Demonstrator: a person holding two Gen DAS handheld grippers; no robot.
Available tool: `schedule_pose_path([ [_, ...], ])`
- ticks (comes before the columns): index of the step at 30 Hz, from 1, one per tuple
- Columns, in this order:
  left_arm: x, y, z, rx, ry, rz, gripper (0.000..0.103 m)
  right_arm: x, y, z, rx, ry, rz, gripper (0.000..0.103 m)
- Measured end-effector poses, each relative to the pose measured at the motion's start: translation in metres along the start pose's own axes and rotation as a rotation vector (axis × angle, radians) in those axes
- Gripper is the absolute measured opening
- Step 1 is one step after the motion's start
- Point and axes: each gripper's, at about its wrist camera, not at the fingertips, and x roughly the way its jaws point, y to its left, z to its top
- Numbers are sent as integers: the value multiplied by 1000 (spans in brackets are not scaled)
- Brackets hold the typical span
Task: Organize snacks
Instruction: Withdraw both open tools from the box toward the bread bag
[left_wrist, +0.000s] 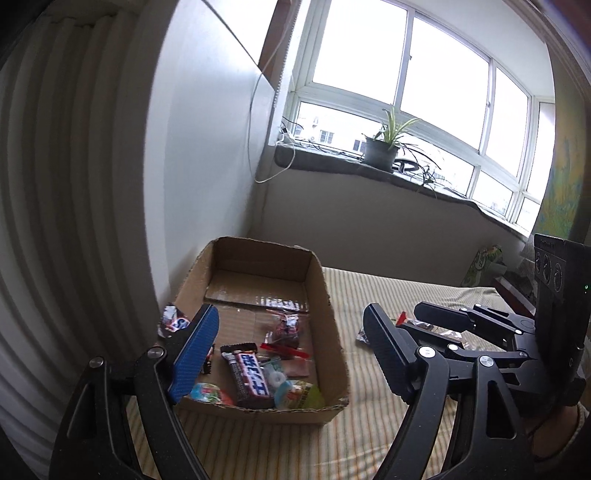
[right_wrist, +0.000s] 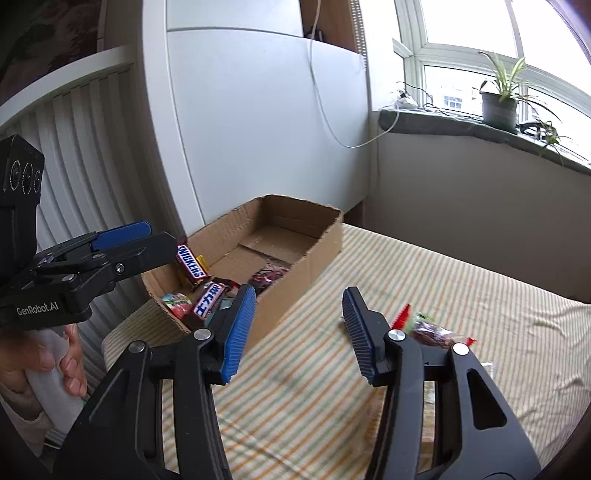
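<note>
Cardboard box (right_wrist: 317, 236) on the striped bedcover (right_wrist: 461, 295) by the white wall, snack bars (left_wrist: 251, 380) heaped at its near end, left gripper (left_wrist: 291, 354) spread wide and empty above them, right gripper (right_wrist: 299, 332) part-open and empty over the cover, wrapped snack (right_wrist: 430, 330) lying loose just beyond it.

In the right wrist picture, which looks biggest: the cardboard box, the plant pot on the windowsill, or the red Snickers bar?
1. Open brown cardboard box, easily biggest.
2. Grey plant pot and red Snickers bar look about alike; the pot sits much farther away, so I won't rank them.
</note>
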Motion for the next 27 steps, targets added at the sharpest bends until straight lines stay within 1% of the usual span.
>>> schedule_pose_path([
  [3, 10, -34, -1, 46, 22, -35, 81, -24, -36, -14, 50, -12, -55, 52],
  [9, 28, -102, -6, 131, 66, -132, 81, -72, -103, -41, 148, -30, -176, 52],
  [10, 32, -110, -8, 140, 74, -141, 81, -78, -111, -43, 160, -34, -188, 54],
  [11, 35, -116, -9, 143, 83, -145, 81, -83, -116, -45, 168, -37, -196, 58],
  [12, 38, -119, -11, 142, 94, -144, 81, -86, -120, -45, 172, -38, -203, 60],
  [16, 51, -123, -17, 109, 150, -128, 81, -86, -123, -43, 156, -35, -197, 61],
  [18, 58, -121, -20, 87, 178, -113, 81, -79, -119, -40, 140, -20, -185, 61],
  [21, 71, -115, -26, 53, 224, -91, 81, -64, -116, -37, 115, 15, -175, 63],
  [23, 81, -110, -31, 16, 269, -81, 81, -53, -115, -36, 99, 44, -170, 67],
  [26, 99, -100, -37, -53, 335, -80, 81, -30, -114, -32, 67, 104, -159, 67],
  [27, 103, -97, -38, -64, 343, -65, 81, -21, -114, -30, 54, 121, -160, 67],
])
